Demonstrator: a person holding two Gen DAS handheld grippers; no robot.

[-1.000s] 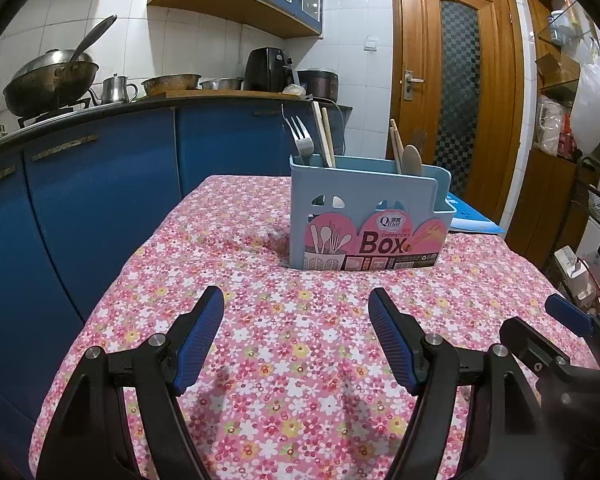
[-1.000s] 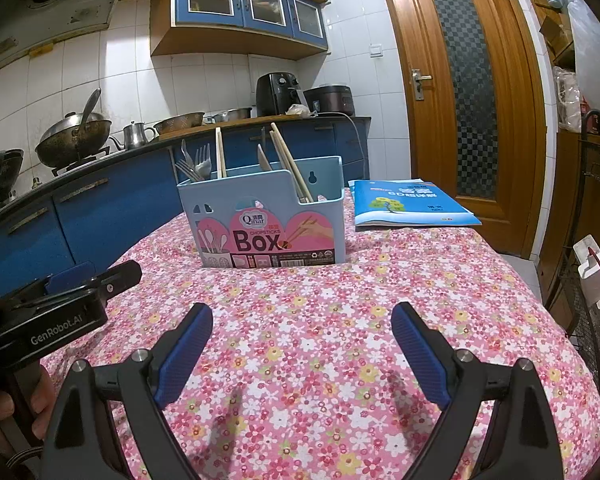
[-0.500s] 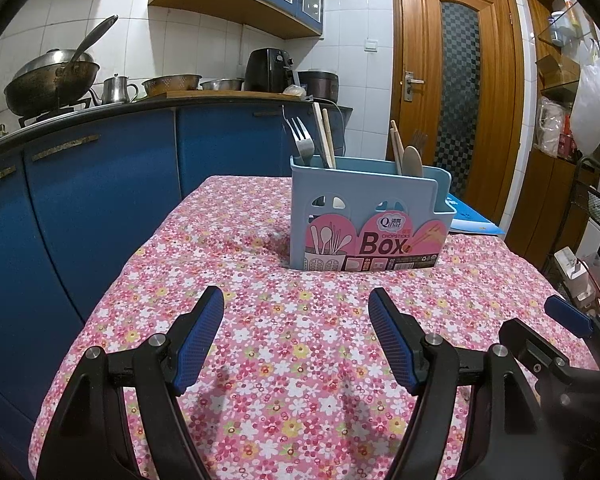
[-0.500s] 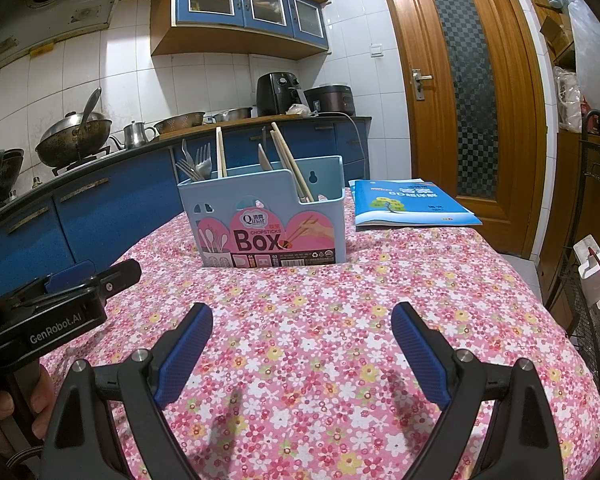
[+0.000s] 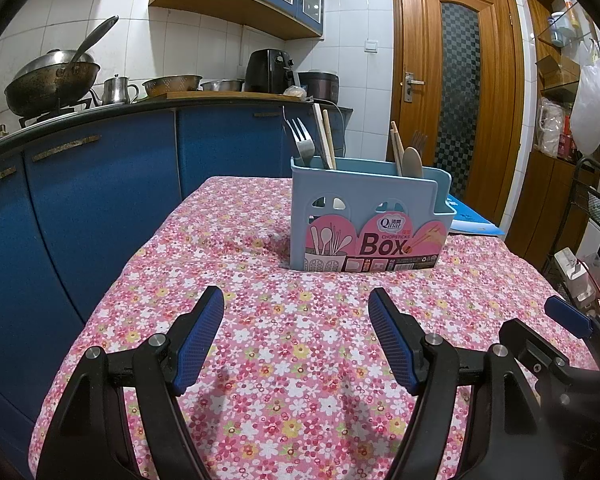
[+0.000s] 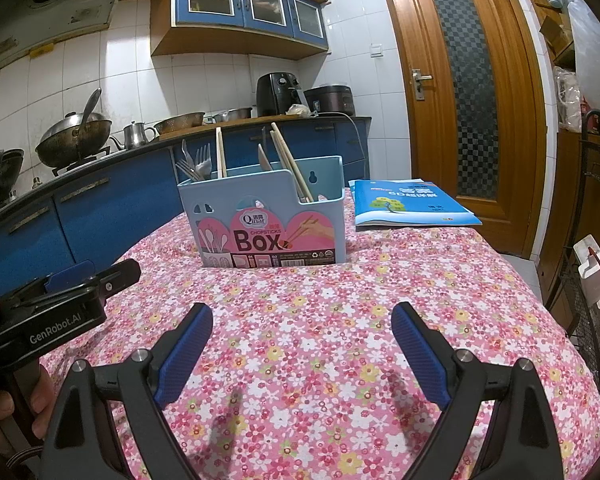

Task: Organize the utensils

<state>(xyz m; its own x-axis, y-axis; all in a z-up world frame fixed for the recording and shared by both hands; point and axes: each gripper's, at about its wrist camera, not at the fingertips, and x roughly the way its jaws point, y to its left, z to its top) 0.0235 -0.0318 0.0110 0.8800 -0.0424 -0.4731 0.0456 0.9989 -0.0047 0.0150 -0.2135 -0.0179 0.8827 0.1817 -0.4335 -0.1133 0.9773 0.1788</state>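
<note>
Left wrist: no change; grippers [image 5: 296, 340] [image 6: 302, 356] stay agape, empty.

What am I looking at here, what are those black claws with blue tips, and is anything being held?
Those are two hand-held grippers, each with a camera looking along its fingers. One picture comes from the left gripper, the other from the right gripper. Both are open and hold nothing. A person's hand carries the left one. On the flowered tablecloth stands a blue utensil box with forks and chopsticks in it, and a blue book lies behind it.
</note>
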